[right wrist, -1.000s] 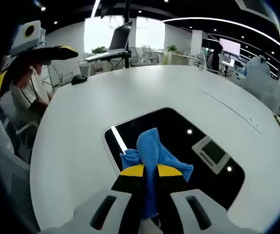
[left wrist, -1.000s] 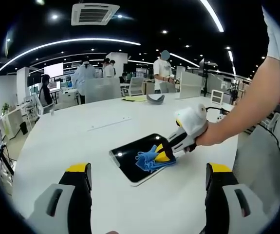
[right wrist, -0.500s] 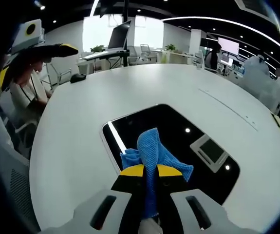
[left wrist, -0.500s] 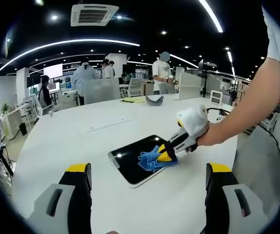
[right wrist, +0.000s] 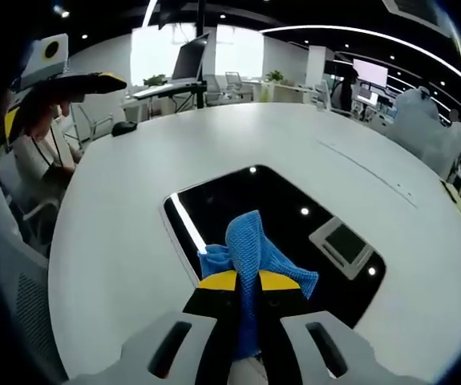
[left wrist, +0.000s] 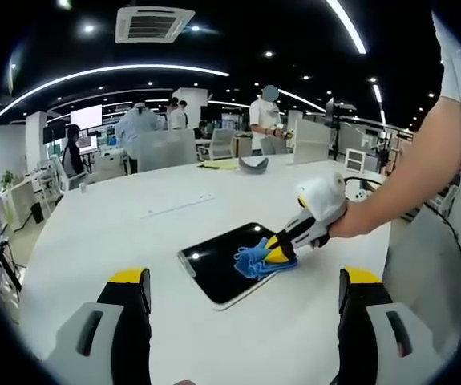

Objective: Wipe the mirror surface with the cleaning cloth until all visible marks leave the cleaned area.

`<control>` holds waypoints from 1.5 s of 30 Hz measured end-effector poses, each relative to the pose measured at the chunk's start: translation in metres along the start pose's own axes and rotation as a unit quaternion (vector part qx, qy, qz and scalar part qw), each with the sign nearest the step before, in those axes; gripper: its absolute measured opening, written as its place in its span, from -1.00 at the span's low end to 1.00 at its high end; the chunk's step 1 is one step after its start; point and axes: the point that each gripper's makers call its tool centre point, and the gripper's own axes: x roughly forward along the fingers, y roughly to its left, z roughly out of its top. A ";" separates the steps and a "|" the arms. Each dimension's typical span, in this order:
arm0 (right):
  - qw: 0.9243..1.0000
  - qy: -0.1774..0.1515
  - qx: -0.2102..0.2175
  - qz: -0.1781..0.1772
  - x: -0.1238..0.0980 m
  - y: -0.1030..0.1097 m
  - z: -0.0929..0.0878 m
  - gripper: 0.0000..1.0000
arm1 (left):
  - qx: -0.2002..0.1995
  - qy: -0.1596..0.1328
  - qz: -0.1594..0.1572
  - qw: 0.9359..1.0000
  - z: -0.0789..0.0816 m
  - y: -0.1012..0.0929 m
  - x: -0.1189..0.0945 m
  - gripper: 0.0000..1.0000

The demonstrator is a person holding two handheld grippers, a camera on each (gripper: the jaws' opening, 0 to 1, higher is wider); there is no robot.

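A dark rectangular mirror [left wrist: 218,262] [right wrist: 278,224] with a white rim lies flat on the white table [left wrist: 134,233]. My right gripper [left wrist: 281,248] [right wrist: 246,282] is shut on a blue cleaning cloth [left wrist: 256,261] [right wrist: 250,253] and presses it onto the mirror near its right edge. A person's hand and forearm hold that gripper from the right. My left gripper [left wrist: 242,277] is open, held back above the table's near side, well short of the mirror, with nothing between its fingers. In the right gripper view it shows at the upper left [right wrist: 58,80].
The round white table [right wrist: 110,208] spreads widely around the mirror. A grey object [left wrist: 254,163] and yellow papers [left wrist: 222,163] lie at its far side. Several people stand among desks beyond. A seated person [right wrist: 42,160] and chairs are at the table's edge.
My right gripper has slid the blue cloth a little further right and forward across the mirror. The left gripper has stayed still and open.
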 end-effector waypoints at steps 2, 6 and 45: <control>1.000 0.001 0.001 -0.001 -0.001 -0.001 -0.001 -0.95 | 0.001 -0.002 0.000 1.000 0.001 0.000 0.000 0.97; 1.000 0.002 0.005 -0.005 -0.004 -0.003 -0.004 -0.95 | 0.000 0.000 -0.001 1.000 0.000 0.000 0.000 0.97; 0.999 0.008 0.033 -0.042 -0.030 -0.026 -0.029 -0.95 | 0.002 -0.003 -0.013 1.000 0.004 -0.004 0.005 0.98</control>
